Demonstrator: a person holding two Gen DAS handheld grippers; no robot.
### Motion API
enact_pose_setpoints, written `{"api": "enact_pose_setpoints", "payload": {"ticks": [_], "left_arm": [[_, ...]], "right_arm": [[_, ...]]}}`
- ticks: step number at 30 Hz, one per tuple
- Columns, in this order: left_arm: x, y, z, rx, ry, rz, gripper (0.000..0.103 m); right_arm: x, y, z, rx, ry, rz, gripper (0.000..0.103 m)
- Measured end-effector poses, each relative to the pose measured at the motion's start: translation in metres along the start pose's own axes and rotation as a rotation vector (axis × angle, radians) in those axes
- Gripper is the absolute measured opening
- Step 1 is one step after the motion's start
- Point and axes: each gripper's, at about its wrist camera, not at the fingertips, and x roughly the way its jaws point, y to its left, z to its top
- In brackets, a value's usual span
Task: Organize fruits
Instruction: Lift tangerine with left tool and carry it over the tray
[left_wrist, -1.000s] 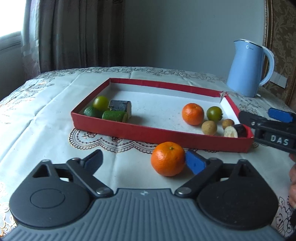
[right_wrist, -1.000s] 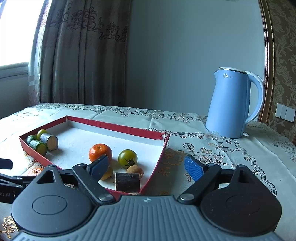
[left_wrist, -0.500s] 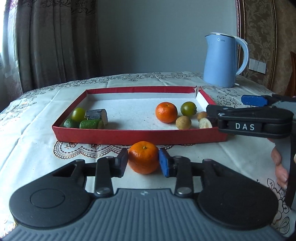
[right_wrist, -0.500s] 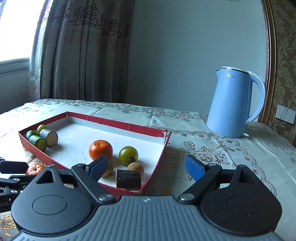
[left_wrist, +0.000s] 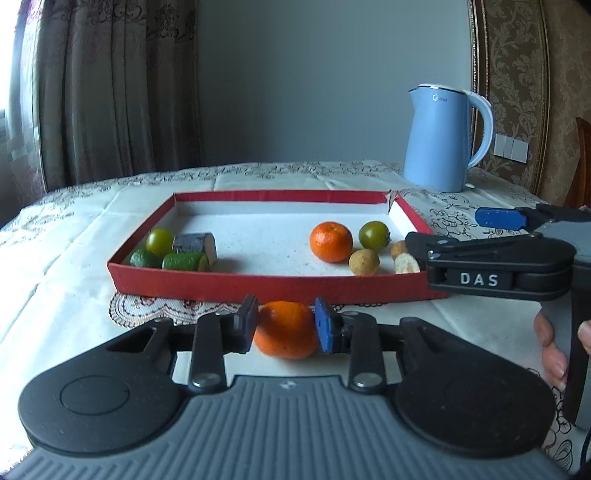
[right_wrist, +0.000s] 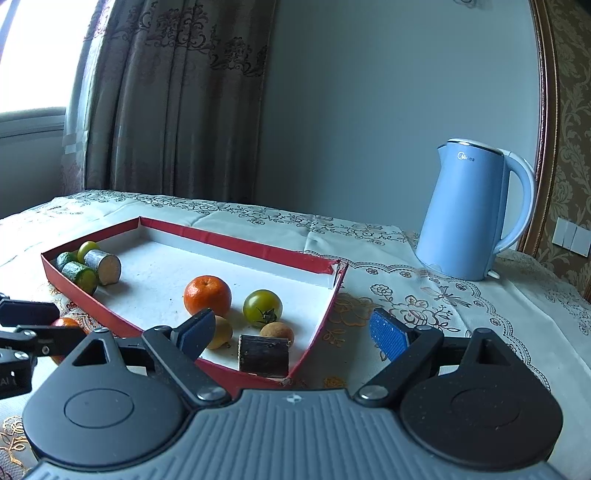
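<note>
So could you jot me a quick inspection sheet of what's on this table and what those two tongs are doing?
Surface: table under a cream embroidered cloth.
Job's things: red tray holds green fruits and dark cut pieces at its left end, an orange, a green tomato and small brown fruits at its right end.
Clutter: blue kettle behind the tray.
Grippers: left tongs shut on a second orange, outside the tray's near wall; right tongs open, holding nothing, over the tray's right corner.
Cables: nothing seen.
Surroundings: curtain, grey wall, wall switches.
</note>
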Motion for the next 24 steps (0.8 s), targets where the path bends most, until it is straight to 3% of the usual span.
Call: {"api": "enact_pose_setpoints", "payload": {"ticks": [4,9,10,11,13,18,22,24], "left_arm": [[-0.003,-0.003,0.002,0.024,-0.016,-0.006,0.016],[-0.006,-0.001,0.002,0.027,-0.011,-0.015,0.020],[-0.007,0.000,0.001,0.028,-0.004,-0.029,0.038],[-0.008,0.001,0.000,0.022,-0.006,-0.031,0.066],[-0.014,0.002,-0.005,0.015,-0.058,0.008,0.086],[-0.009,0.000,-0.005,0.045,-0.023,0.003,0.083],[-0.002,-0.003,-0.012,0.065,0.049,-0.026,0.057],[-0.003,-0.004,-0.016,0.067,0.056,-0.021,0.054]], "right_arm": [[0.000,0.001,0.000,-0.002,0.003,-0.001,0.091],[0.001,0.002,-0.001,-0.007,0.012,-0.001,0.091],[0.001,0.002,-0.001,-0.008,0.012,-0.002,0.091],[0.001,0.002,-0.001,-0.009,0.013,-0.001,0.091],[0.002,0.002,-0.001,-0.013,0.016,-0.001,0.091],[0.002,0.003,-0.001,-0.015,0.017,-0.002,0.091],[0.003,0.003,-0.001,-0.015,0.019,-0.002,0.091],[0.004,0.004,-0.001,-0.017,0.020,-0.003,0.091]]}}
